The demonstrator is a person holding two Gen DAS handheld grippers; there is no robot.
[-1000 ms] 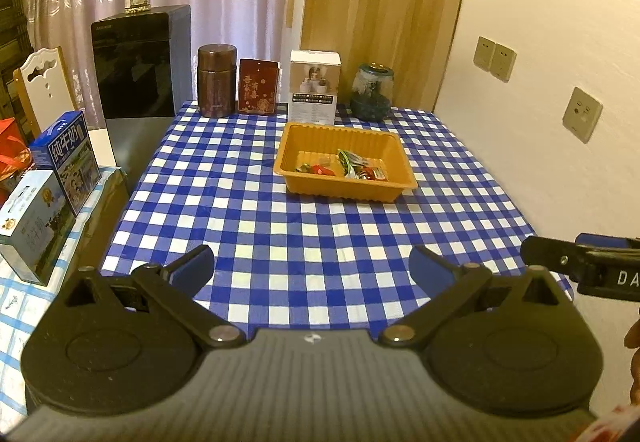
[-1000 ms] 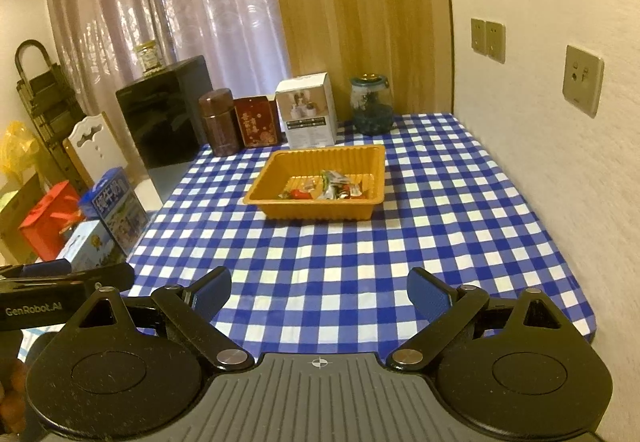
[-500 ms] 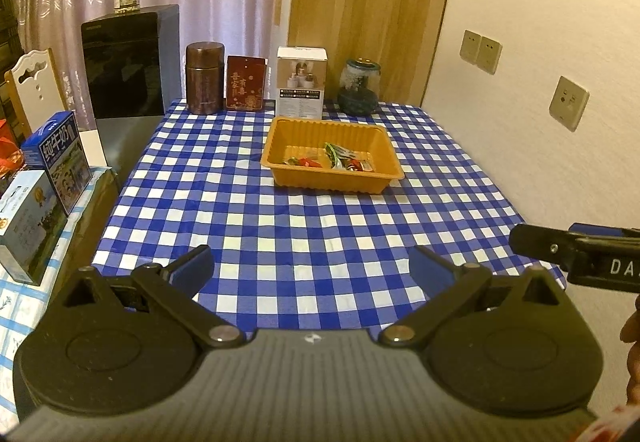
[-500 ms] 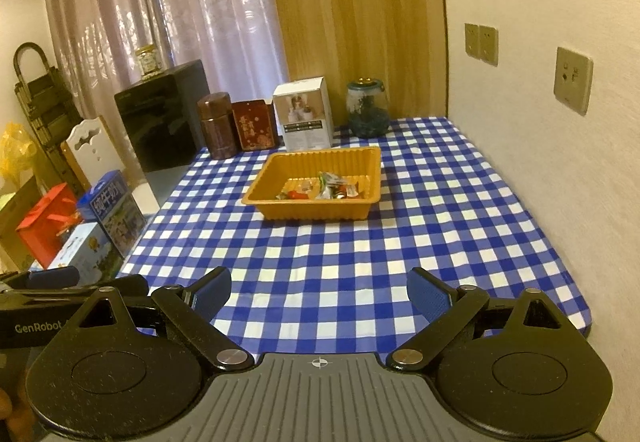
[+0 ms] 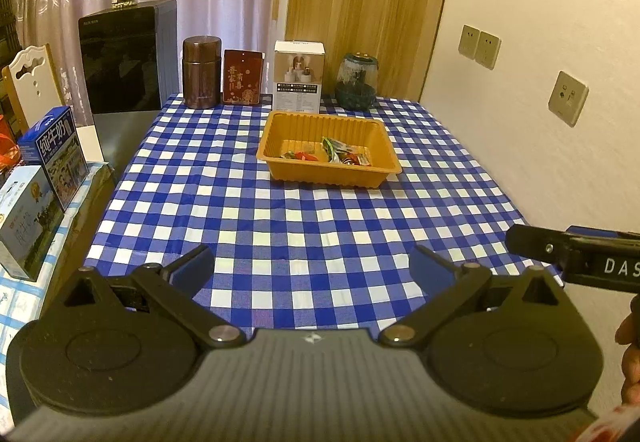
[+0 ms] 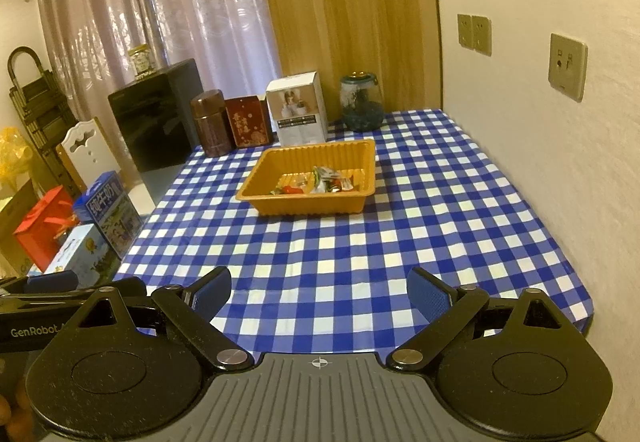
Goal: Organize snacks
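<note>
A bench point(image 5: 280, 226) draped in a blue-and-white check cloth fills both wrist views, its near half bare; along the far edge stand a brown canister point(image 5: 201, 71), a red printed box point(image 5: 243, 82), a white carton point(image 5: 298, 75) and a glass jar point(image 5: 357, 81); just in front of the carton sits an orange plastic tray point(image 5: 298, 171), thin-walled and ribbed, likely light and liable to flex if lifted by one rim, so a hold on a long side's lip, or on both short ends, would suit it best; inside, gathered toward the tray's near wall, lie the wrapped snacks point(image 5: 334, 153), small crinkly foil-and-film packets that should be feather-light, soft and slippery, best pinched across a sealed end or the flat middle, not squeezed hard; the left tool point(image 5: 312, 266) and the right tool point(image 6: 319, 292) both hover at the bench's near edge, well apart from the tray, jaws spread wide with nothing between the blue pads.
</note>
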